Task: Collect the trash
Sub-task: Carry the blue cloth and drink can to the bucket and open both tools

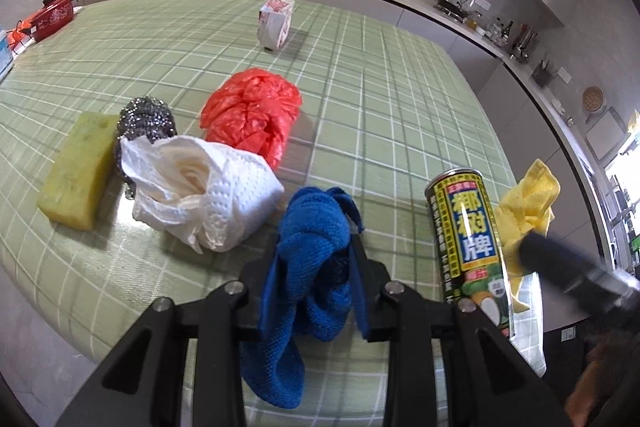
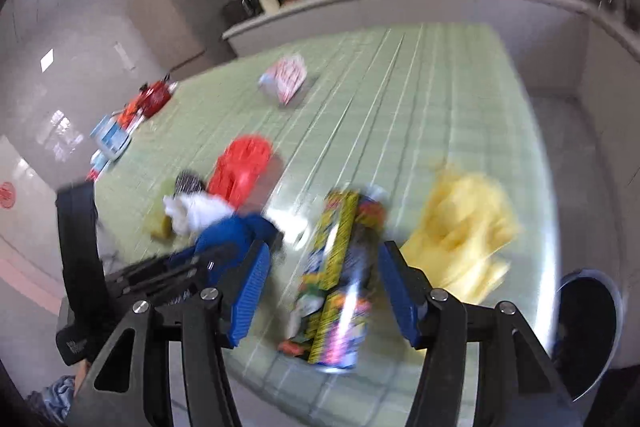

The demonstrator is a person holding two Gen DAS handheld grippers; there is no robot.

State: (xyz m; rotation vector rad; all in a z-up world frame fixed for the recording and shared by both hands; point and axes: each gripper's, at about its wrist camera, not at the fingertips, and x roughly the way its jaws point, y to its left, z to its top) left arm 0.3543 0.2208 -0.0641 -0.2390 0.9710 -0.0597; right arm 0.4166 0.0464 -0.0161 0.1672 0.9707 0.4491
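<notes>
Left wrist view shows the blue cloth pinched tight in the left gripper above the green checked table, so keep squeezing, while the right gripper, jaws apart around the can, should close gently.

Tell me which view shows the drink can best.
Left wrist view: the can stands sharp beside the blue cloth, label readable, only its bottom edge hidden. In the right wrist view the can sits between the right gripper's fingers, but motion-blurred.
</notes>
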